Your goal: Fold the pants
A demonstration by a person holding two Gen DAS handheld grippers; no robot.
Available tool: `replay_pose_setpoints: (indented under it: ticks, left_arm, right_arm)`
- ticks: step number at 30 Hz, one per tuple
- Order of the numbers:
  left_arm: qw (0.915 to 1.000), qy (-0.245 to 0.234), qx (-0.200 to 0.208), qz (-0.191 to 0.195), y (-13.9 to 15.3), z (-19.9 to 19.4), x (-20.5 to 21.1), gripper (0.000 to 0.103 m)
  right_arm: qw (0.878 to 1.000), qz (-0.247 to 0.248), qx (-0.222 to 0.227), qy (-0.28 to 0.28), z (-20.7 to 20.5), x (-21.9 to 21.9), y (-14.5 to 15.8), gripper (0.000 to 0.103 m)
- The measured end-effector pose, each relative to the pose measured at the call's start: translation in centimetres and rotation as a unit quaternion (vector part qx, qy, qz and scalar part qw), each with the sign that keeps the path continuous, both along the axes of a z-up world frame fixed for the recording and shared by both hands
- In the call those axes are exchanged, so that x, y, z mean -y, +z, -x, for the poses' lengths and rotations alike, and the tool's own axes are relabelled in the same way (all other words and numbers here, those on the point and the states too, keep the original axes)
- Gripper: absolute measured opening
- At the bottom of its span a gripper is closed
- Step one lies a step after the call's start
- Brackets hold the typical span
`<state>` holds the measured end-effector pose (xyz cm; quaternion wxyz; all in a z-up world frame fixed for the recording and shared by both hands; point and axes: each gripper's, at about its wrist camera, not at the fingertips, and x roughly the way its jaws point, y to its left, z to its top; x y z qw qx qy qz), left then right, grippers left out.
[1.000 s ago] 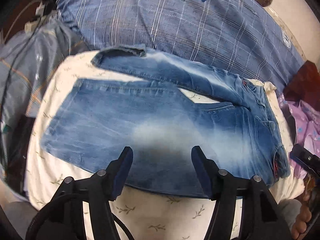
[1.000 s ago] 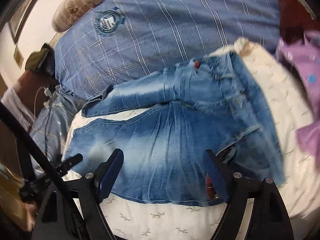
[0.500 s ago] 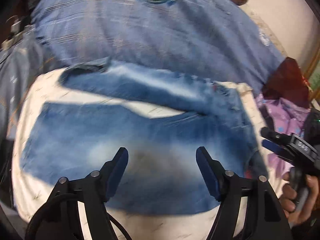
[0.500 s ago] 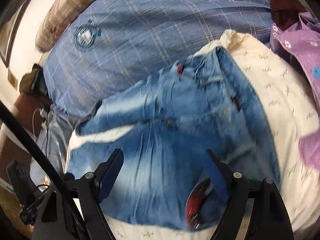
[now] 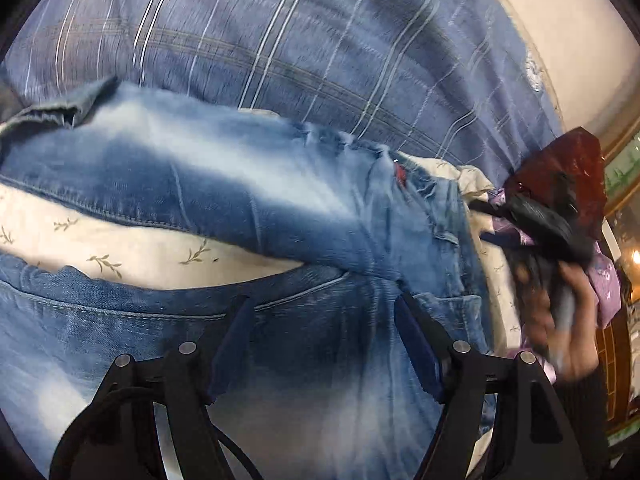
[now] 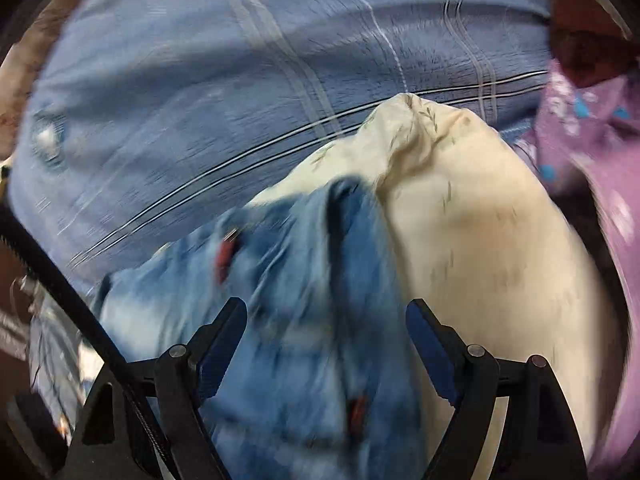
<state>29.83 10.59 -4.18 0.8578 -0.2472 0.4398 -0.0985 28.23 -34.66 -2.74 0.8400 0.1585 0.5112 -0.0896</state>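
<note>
Spread flat on a cream leaf-print sheet, blue washed jeans, legs parted in a narrow V so bare sheet shows between them. Laid out like this most likely to give a clean line for bringing one leg over the other.

Left tool: fingers apart, nothing between them, hovering low over the near leg, just short of the crotch seam. Directly ahead of the tips, the inner seam and the wedge of sheet; beyond that, the far leg, its hem off to the far left. Probably aimed at the crotch area because that is the hinge of the first fold.

Right tool: also apart and holding nothing, poised over the waistband end. View heavily blurred, so contact with the denim cannot be judged. Between and ahead of the fingers, bunched waist fabric with a red tag; to the right of the tips, bare cream sheet; farther right, purple flowered cloth. Ahead of both tools, a blue plaid blanket.

Seen from the left tool, at its right, the person's right hand wrapped round the other tool's handle.

Fold not yet begun; no layer doubled over.
</note>
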Motion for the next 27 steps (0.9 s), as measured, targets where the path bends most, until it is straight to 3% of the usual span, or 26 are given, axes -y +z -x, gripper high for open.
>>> replay_pose_setpoints:
  ticks: [3,6,8,9,10,12,15,19,22,25,27]
  left_arm:
    - [0.9998,0.016,0.007,0.012,-0.1,-0.8,-1.0,0.072]
    - [0.9996,0.016,-0.003,0.023,-0.2,-0.9,-1.6,0.072]
    - [0.9995,0.02,-0.002,0.026,-0.1,-0.6,-1.7,0.072]
    - [0.9994,0.021,-0.003,0.029,-0.1,-0.5,-1.8,0.072]
    - [0.9993,0.02,-0.005,0.032,0.1,-0.3,-1.8,0.072]
    - [0.9992,0.018,0.001,0.037,0.7,0.1,-1.8,0.072]
    - [0.9993,0.016,0.017,0.028,1.6,0.8,-1.6,0.072]
    - [0.9991,0.009,0.025,0.032,2.2,1.8,-1.5,0.072]
    - [0.9989,0.007,0.028,0.037,2.6,2.1,-1.5,0.072]
    - [0.9979,0.01,0.009,0.063,2.9,1.5,-1.4,0.072]
    - [0.9966,0.013,-0.001,0.081,3.4,0.4,-1.4,0.072]
  right_arm:
    - [1.0,0.011,-0.011,-0.011,-4.0,1.8,-1.2,0.083]
    - [0.999,-0.032,-0.016,-0.016,-6.4,2.2,-2.3,0.081]
    - [0.999,-0.045,-0.004,-0.008,-6.4,1.1,-1.8,0.063]
    - [1.0,-0.005,-0.009,-0.001,-6.3,-0.1,-1.3,0.027]
    - [0.999,0.045,-0.02,0.005,-6.1,-1.3,-0.8,0.013]
    - [0.999,0.038,0.002,0.018,-4.5,-2.6,0.8,0.006]
    - [0.996,0.049,0.061,0.049,0.0,-5.4,4.2,0.004]
    - [0.991,0.039,0.118,0.055,6.8,-8.0,6.4,0.004]
    - [0.986,0.003,0.162,0.04,10.9,-8.7,6.2,0.004]
    - [0.985,-0.045,0.164,0.026,12.3,-8.8,5.1,0.004]
    - [0.985,-0.04,0.162,0.034,12.5,-9.0,4.9,0.004]
